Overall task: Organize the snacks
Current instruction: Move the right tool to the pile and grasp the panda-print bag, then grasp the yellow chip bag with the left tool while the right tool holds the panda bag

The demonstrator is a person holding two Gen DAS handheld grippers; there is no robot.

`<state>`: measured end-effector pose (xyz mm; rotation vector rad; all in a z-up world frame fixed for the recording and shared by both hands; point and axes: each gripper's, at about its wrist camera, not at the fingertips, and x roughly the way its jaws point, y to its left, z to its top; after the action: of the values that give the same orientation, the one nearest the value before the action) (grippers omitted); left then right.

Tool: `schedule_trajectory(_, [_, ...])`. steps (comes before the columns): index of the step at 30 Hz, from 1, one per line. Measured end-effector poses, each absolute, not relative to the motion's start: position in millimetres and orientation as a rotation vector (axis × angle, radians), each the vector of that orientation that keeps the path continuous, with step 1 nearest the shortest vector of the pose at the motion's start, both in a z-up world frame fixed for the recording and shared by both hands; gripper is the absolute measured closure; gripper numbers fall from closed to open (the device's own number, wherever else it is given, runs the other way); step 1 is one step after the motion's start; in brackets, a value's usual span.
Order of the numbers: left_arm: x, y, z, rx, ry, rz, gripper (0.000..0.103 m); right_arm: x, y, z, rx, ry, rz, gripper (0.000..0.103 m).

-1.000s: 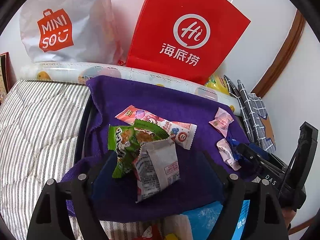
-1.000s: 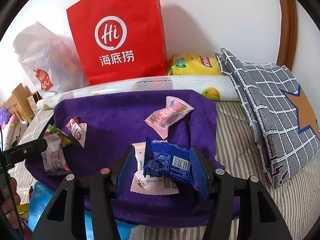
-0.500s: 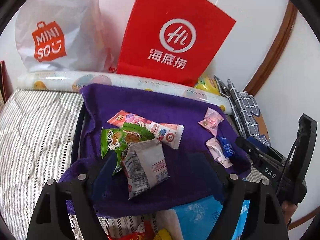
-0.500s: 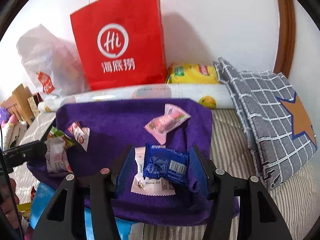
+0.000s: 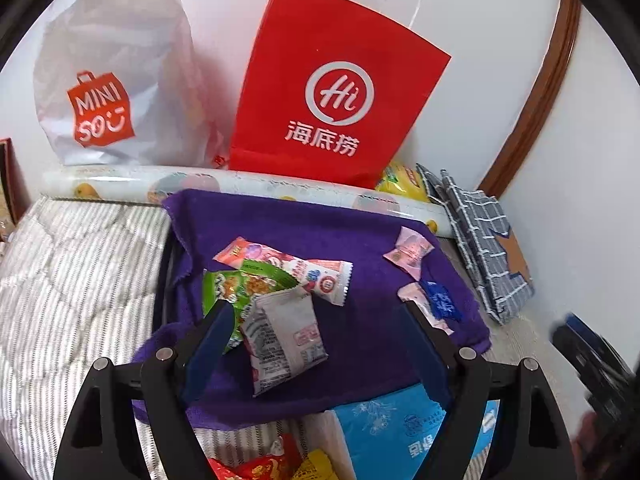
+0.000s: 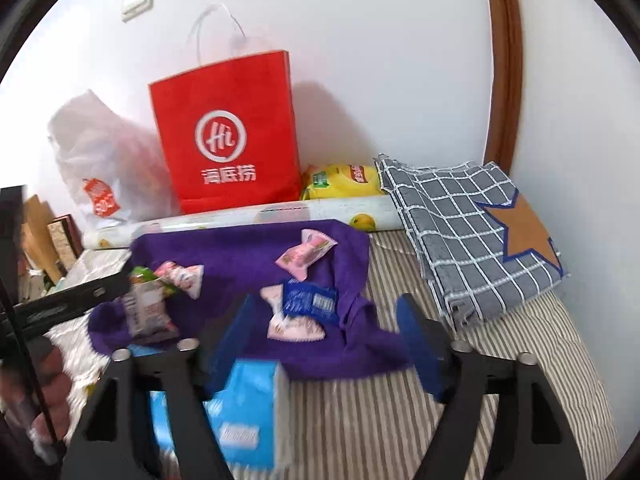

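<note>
2 groups of snacks lie on the purple towel [image 6: 240, 248]: 3 packets at its left, the silver packet [image 5: 286, 336] topmost, and 3 wrapped candies at its right, the blue candy [image 6: 310, 300] on a pink one. With the right gripper [image 6: 324, 344], jaws just opened and empty, fetch more from beside the blue tissue pack [image 6: 244, 412]. The left gripper [image 5: 316, 344] stands wide apart, holding nothing.

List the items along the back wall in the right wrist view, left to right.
White Miniso bag → red Hi paper bag → yellow snack pack → grey checked cloth. The printed roll lying in front of them spans most of that row, so it is left out.
</note>
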<state>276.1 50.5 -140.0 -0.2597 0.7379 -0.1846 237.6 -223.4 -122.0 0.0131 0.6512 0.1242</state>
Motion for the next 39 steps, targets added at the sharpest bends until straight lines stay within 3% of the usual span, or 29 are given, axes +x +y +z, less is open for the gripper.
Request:
schedule_trajectory(14, [204,78,-114,-0.177,0.726,-0.178,0.021,131,-169,-159,-0.079,0.799,0.336,0.029])
schedule_trajectory(20, [171,101,-119,-0.158,0.761,-0.145,0.021,113,-146,-195,-0.109,0.891,0.389,0.047])
schedule_trajectory(21, [165,103,-119,-0.159,0.761,-0.141,0.021,113,-145,-200,-0.118,0.902,0.378,0.056])
schedule_trajectory(23, [155,107,-119,-0.159,0.762,-0.141,0.021,110,-147,-206,-0.125,0.899,0.356,0.060])
schedule_trajectory(25, [145,107,-119,-0.147,0.758,-0.137,0.021,105,-151,-202,-0.103,0.887,0.351,0.070])
schedule_trajectory(39, [121,103,-141,-0.161,0.833,-0.131,0.021,121,-213,-179,-0.098,0.713,0.174,0.071])
